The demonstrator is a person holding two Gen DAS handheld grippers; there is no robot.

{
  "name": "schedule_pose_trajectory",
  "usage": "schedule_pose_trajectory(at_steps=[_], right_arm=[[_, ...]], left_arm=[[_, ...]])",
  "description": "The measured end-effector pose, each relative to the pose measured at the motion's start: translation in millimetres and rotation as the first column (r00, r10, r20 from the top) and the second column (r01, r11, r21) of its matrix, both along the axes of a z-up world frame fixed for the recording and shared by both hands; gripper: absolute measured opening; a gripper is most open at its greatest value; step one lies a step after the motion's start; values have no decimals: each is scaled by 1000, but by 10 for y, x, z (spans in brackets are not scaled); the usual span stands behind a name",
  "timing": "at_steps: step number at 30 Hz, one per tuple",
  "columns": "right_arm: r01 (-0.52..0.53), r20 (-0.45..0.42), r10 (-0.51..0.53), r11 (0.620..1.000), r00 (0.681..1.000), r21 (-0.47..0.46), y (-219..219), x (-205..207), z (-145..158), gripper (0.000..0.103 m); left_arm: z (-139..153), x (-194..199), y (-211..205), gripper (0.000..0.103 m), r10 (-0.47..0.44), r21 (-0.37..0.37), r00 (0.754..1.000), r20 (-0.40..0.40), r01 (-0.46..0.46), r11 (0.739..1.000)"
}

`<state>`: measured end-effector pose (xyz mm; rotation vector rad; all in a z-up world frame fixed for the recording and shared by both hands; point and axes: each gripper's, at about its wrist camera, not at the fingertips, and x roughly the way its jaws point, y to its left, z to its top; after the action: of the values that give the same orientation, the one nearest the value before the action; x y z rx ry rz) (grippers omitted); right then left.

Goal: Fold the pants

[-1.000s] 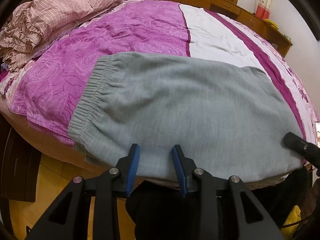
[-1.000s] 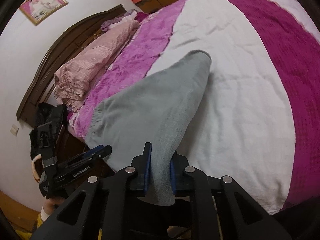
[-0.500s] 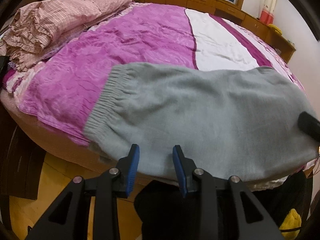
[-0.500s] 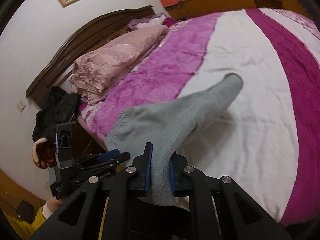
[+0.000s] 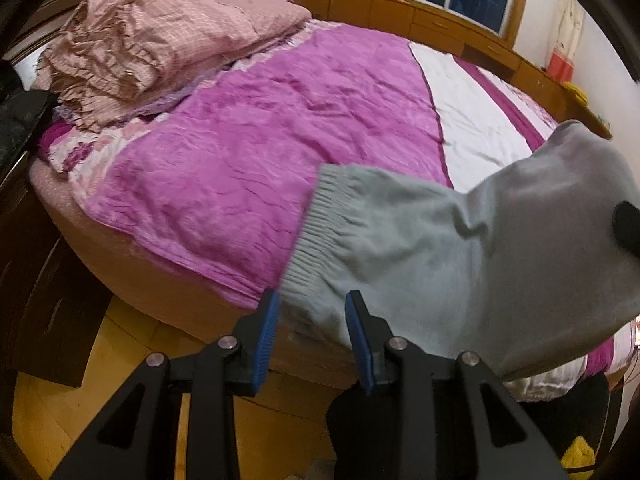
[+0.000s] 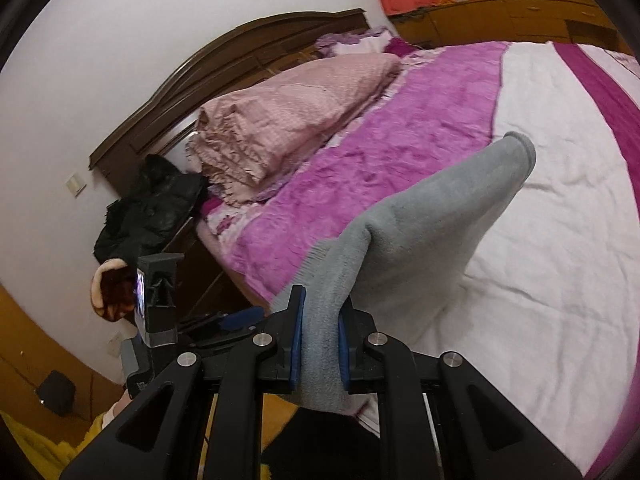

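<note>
— Purple and white covers the bed (image 5: 304, 168), a crumpled pink quilt (image 5: 168, 40) is heaped by the dark headboard (image 6: 240, 64), and the grey pants (image 5: 460, 264) lie across the near edge. Where do the tools stand?

— The right hand-held gripper (image 6: 320, 344) is clamped on a thick bunch of the grey cloth; its blue pads press in from both sides. From that pinch the fabric rises off the bed in a ridge, and the far end with its cuff hangs in the air above the white stripe.

— And the left hand-held gripper (image 5: 312, 340)?

— Its jaws stand apart with nothing gripped. It hovers just at the ribbed waistband (image 5: 320, 236), which sits at the near edge of the bed over the purple part. The cloth shows between the blue pads in the left wrist view, but they do not press on it.

— So which step is this?

— I judge it the first fold: one end lifted to be carried over toward the waistband.

— What does the next move ask for?

— Probably swinging the lifted end across and laying it flat, edges matched. The free tool may need to pin the waistband so the pants do not drag off the bed.
</note>
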<state>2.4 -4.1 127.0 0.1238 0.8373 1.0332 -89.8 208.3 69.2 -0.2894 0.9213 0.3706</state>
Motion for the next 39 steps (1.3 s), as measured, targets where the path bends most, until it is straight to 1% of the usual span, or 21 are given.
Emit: schedule_pose_trajectory(at_steps=[6,12,16,23,26,28,31,33,35,39], right_arm=[[-64,30,64,998,998,5,313,-31,142,7],[-125,42,125,992,991,-3,634,-75,150,7],[-149,29,149,989,988,-21,831,-58,65,7],[-152,-19,151,988,988,-41,1148,67,-221,7],[-158,-23,157,985,987,-62,1259,83,-340,8],[-154,-12,154,983,988,-95,1339,71,-413,9],[-149,3,151,979,989,-136,1402,29,-465,14],[-160,8,162,977,987,-142,1417,-11,-475,21],[-153,28,159,977,987,-150,1406,-46,-454,26],[-136,45,144,980,989,-147,1332,-73,-386,29]], left_arm=[[131,-124,189,36,40,14,999,19,-41,999],[136,-196,301,36,65,19,998,19,-65,998],[88,-217,338,36,74,9,997,10,-74,997],[35,-224,399,36,83,10,997,-2,-83,997],[31,-239,419,36,87,10,996,-2,-87,996],[28,-246,430,36,90,10,996,-3,-90,996],[24,-255,450,36,96,13,995,-8,-95,995],[28,-266,457,36,101,16,995,-8,-101,995],[34,-275,462,36,104,16,995,-6,-104,994],[65,-291,454,36,102,19,995,0,-102,995]])
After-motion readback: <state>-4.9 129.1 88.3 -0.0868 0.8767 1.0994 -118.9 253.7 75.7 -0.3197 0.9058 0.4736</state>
